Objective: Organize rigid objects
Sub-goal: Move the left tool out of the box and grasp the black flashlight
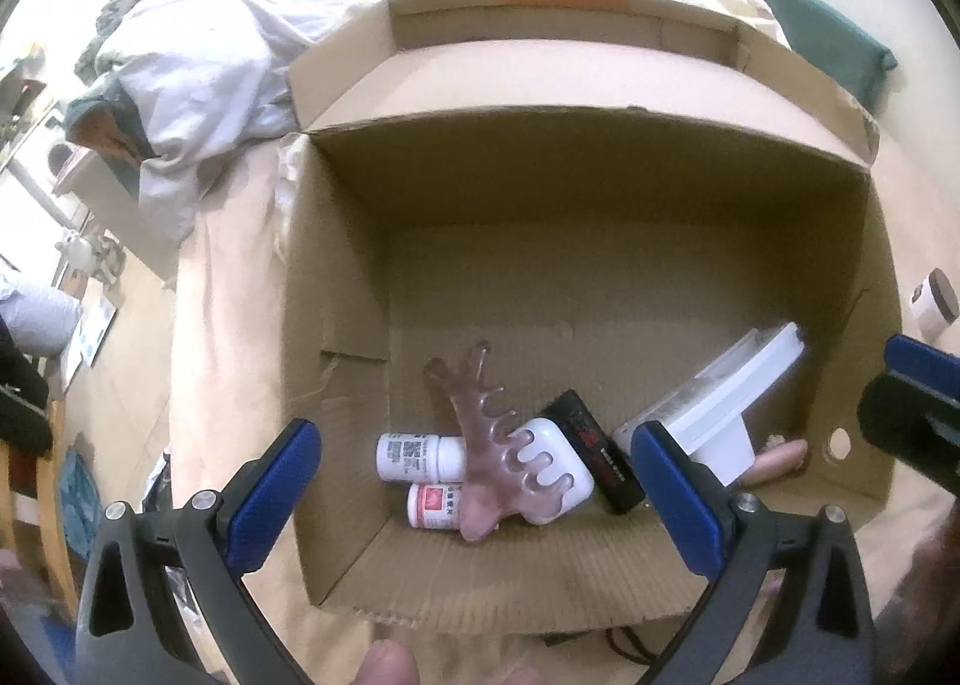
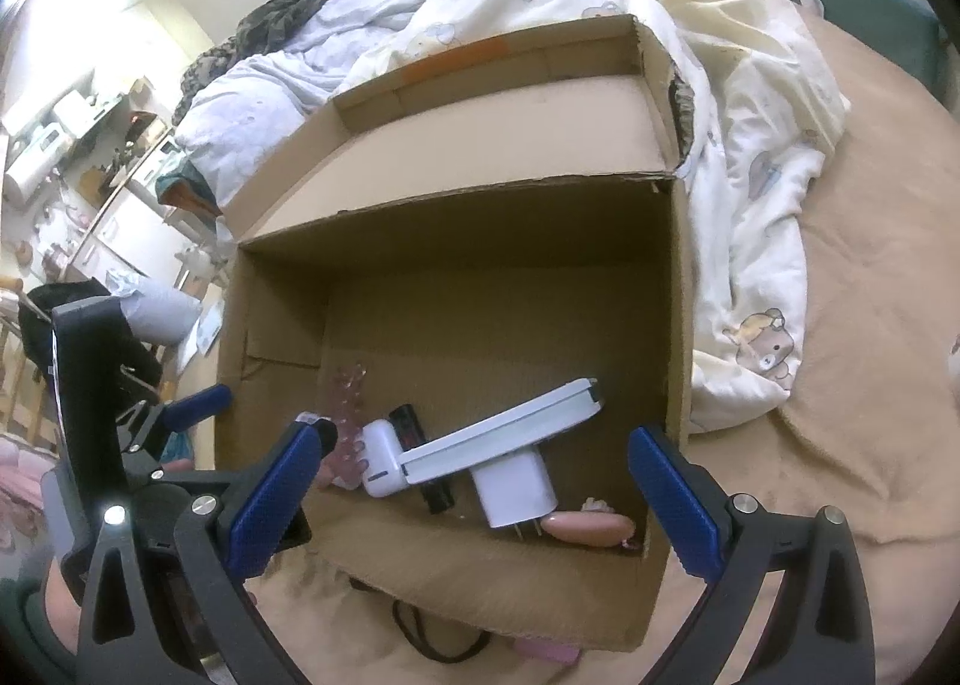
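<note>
Both your grippers, left [image 1: 474, 481] and right [image 2: 477, 490], hang released and empty over the cardboard box [image 1: 600, 181]. Inside near its front wall, the white flat device [image 2: 510, 433] lies slanted, long axis rising toward far right.

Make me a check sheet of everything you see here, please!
Surface: bed with tan sheet.
Job's things: box holds two bottles, pink comb, white charger, black pack, white plug, sausage.
Clutter: quilt, clothes, small jar beside the box.
Grippers: left open, empty; right open, empty.
Cables: black cord in front of the box.
Surroundings: shelves, floor.
</note>
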{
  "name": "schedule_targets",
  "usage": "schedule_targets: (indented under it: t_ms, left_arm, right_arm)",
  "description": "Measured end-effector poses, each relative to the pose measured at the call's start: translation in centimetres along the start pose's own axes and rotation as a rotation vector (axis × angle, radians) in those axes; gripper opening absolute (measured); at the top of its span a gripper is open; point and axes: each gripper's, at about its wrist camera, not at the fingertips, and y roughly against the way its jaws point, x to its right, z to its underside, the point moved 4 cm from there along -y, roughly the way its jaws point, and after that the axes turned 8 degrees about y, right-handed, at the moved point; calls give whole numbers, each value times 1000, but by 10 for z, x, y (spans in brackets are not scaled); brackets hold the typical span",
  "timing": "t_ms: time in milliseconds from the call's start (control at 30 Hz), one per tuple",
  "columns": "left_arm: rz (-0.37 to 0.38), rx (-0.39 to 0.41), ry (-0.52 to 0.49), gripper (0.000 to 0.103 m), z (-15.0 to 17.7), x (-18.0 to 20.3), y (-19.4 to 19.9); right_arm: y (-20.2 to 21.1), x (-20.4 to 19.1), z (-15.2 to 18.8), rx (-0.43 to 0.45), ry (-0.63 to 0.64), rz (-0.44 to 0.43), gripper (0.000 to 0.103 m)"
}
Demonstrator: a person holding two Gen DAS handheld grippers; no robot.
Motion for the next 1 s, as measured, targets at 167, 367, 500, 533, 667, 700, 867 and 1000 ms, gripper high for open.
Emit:
schedule_targets:
  t_ms: [167,367,500,533,667,700,867,1000]
  left_arm:
    - [5,-7,19,103,3,-4,11]
    - [3,-45,35,103,11,-15,22]
    - [11,-61,56,103,19,-23,33]
    - [12,-62,59,103,22,-25,37]
    - [44,-87,109,103,35,-35,54]
    - [54,-88,113,103,37,-35,58]
    - [52,-83,110,103,52,-41,65]
    - [-14,-86,109,103,63,-50,42]
  right_arm:
    - [8,-6,-1,22,12,0,103]
    - [16,-10,8,-2,19,8,103]
    - [30,-7,13,17,14,15,103]
    - [35,-6,14,24,6,17,103]
    - [50,2,19,35,-13,24,103]
    - [55,3,19,39,-9,39,103]
    - [70,2,37,45,-7,52,103]
    - [63,12,55,-2,-49,133,103]
